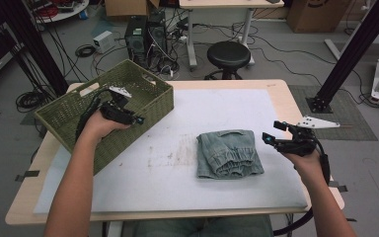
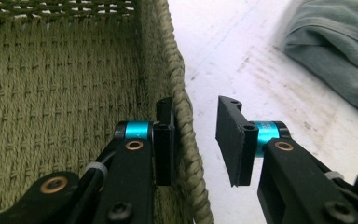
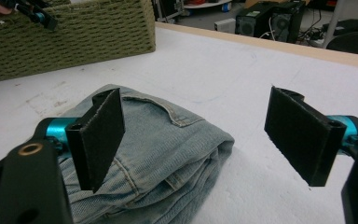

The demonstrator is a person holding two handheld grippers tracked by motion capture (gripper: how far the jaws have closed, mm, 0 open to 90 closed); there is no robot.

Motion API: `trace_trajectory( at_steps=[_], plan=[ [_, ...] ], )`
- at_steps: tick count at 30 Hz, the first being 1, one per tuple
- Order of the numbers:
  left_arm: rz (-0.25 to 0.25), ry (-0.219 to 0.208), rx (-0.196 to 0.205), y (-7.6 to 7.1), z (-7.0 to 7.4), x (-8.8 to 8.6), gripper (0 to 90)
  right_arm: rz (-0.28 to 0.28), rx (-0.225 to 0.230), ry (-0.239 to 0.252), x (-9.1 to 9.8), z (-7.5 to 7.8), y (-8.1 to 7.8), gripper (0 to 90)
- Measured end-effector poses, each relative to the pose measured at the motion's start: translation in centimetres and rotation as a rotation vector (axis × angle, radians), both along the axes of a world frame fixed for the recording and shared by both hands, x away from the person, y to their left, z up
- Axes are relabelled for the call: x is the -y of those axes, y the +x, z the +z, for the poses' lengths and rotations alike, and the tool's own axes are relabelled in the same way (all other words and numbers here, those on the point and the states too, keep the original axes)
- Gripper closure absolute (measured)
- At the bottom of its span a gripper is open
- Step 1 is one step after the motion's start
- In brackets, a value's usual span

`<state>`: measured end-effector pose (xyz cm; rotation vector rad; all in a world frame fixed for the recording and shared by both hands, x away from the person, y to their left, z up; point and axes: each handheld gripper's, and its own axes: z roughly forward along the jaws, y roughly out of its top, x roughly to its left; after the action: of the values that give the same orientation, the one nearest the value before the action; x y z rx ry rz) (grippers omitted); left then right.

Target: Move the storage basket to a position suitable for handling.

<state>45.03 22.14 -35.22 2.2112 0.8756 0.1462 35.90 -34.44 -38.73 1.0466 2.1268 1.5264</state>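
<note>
A green woven basket (image 1: 153, 106) stands tilted at the table's left, partly over the white mat. My left gripper (image 1: 135, 118) straddles its right-hand rim (image 2: 179, 79). One jaw is inside against the wall; the other is outside, with a gap between its pad and the rim, so the gripper (image 2: 196, 112) is open. Folded blue jeans (image 1: 229, 153) lie in the middle of the mat. My right gripper (image 1: 271, 132) hovers at their right edge, open wide with nothing held. In the right gripper view the gripper (image 3: 200, 121) frames the jeans (image 3: 158, 144), with the basket (image 3: 84, 32) beyond.
A white mat (image 1: 177, 187) covers most of the wooden table (image 1: 296, 103). Beyond the far edge are a black stool (image 1: 228, 53), computer towers (image 1: 145, 32) and cables on the floor. Bare mat lies between basket and jeans.
</note>
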Motion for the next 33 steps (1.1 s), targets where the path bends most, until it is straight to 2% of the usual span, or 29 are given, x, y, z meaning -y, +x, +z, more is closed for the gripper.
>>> trace_trajectory(
  at_steps=[7, 15, 23, 33],
  plan=[
    [-0.014, -0.011, 0.011, -0.7, 0.1, 1.0, 68.1, 0.003, 0.006, 0.001, -0.1, 0.1, 0.0, 20.4],
    [-0.036, -0.009, 0.005, -1.1, 0.3, 3.2, 68.1, 0.007, 0.010, 0.007, -0.1, 0.3, -0.1, 20.4],
    [-0.054, -0.018, 0.003, -1.0, 0.3, 5.1, 67.9, 0.007, 0.011, 0.009, 0.0, 0.4, -0.2, 20.4],
    [-0.064, -0.031, 0.005, -0.8, 0.2, 6.3, 65.2, 0.008, 0.015, 0.009, 0.0, 0.4, -0.2, 20.4]
  ],
)
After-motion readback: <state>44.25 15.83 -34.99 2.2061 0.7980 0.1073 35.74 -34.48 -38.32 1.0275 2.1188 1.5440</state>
